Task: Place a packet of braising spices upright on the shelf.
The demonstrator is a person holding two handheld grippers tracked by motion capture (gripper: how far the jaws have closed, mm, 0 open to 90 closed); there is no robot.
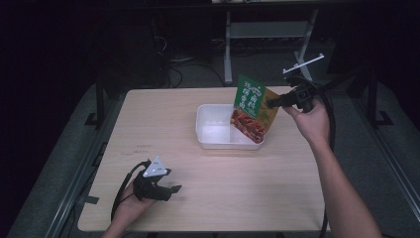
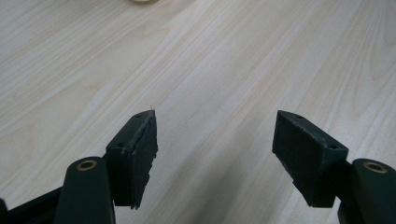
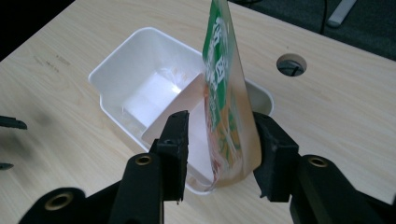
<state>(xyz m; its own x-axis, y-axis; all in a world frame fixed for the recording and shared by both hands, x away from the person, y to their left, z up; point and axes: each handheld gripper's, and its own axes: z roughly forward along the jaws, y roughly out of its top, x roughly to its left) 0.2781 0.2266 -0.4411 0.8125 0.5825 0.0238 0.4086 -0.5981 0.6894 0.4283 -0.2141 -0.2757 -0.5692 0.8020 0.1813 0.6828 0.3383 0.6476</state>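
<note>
A white plastic bin (image 1: 201,125) sits at the middle of the wooden table (image 1: 163,114). A green and orange food packet (image 1: 252,106) stands on edge at the bin's right end, its lower edge inside the bin. My right gripper (image 1: 272,103) reaches it from the right. In the right gripper view the packet (image 3: 219,84) stands between the two spread jaws of the right gripper (image 3: 224,144), against the right-hand one, with a gap on the other side. My left gripper (image 1: 173,189) rests low near the table's front left, open (image 2: 215,154) over bare wood.
A round cable hole (image 3: 291,64) is cut in the tabletop beyond the bin (image 3: 116,56). Behind the table are the legs of a metal frame (image 1: 229,54) and cables on a dark floor. Bare wood surrounds the bin on all sides.
</note>
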